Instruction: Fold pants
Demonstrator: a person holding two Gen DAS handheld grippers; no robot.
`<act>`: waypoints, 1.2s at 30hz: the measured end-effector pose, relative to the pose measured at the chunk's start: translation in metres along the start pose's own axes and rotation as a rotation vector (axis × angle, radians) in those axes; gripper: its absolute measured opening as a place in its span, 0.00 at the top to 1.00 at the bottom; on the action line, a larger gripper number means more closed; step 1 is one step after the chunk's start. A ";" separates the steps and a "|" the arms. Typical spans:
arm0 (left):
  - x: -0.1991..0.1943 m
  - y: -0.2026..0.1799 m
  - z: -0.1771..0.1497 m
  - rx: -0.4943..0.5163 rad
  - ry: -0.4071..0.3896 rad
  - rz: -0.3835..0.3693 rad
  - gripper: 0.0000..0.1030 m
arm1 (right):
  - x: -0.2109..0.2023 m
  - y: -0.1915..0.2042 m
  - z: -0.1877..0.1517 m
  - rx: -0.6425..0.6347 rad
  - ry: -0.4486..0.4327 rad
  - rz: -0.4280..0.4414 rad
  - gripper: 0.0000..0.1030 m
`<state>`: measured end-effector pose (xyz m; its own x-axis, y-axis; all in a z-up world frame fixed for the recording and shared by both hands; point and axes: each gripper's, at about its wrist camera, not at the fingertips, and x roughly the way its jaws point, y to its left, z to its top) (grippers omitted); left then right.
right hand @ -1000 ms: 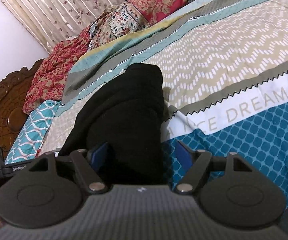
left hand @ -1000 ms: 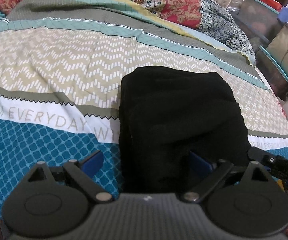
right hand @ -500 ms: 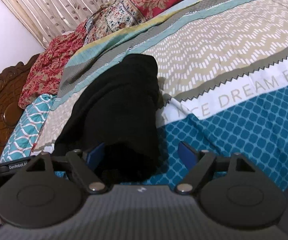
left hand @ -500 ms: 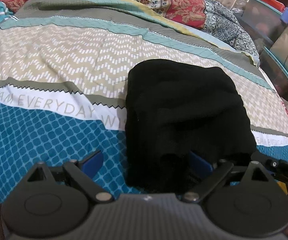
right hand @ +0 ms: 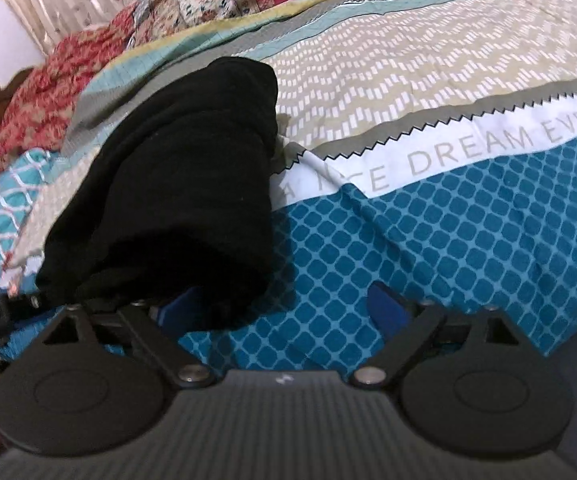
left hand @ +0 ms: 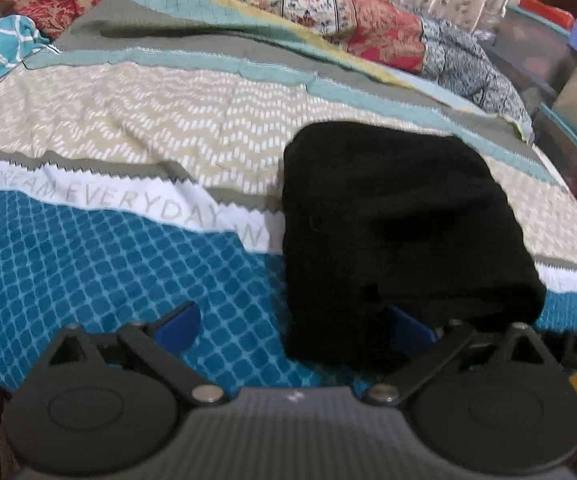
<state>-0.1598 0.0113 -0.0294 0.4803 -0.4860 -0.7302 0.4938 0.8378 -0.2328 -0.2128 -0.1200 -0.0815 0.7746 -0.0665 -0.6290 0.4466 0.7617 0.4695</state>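
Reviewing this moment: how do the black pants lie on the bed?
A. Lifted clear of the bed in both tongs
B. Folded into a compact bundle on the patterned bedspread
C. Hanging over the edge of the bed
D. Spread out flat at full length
B: the black pants sit as a thick, compact bundle resting on the patterned bedspread, with neither tongs clamped on them.

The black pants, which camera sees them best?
The left wrist view. There the folded black pants lie almost whole on the bedspread, seen from above. The right wrist view shows them from the side, as a slanting heap, the far edge hidden.
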 end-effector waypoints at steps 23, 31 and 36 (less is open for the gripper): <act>-0.018 0.006 -0.022 -0.079 0.009 -0.075 0.00 | -0.006 -0.005 -0.006 0.090 -0.027 0.071 0.00; -0.024 0.003 -0.022 -0.059 0.006 -0.073 0.00 | -0.008 -0.006 -0.005 0.090 -0.029 0.076 0.00; -0.027 0.006 -0.024 -0.081 -0.008 -0.071 0.00 | -0.009 -0.008 -0.006 0.099 -0.035 0.083 0.00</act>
<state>-0.1866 0.0353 -0.0266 0.4523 -0.5463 -0.7050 0.4665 0.8186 -0.3350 -0.2265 -0.1214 -0.0834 0.8253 -0.0296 -0.5640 0.4207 0.6985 0.5789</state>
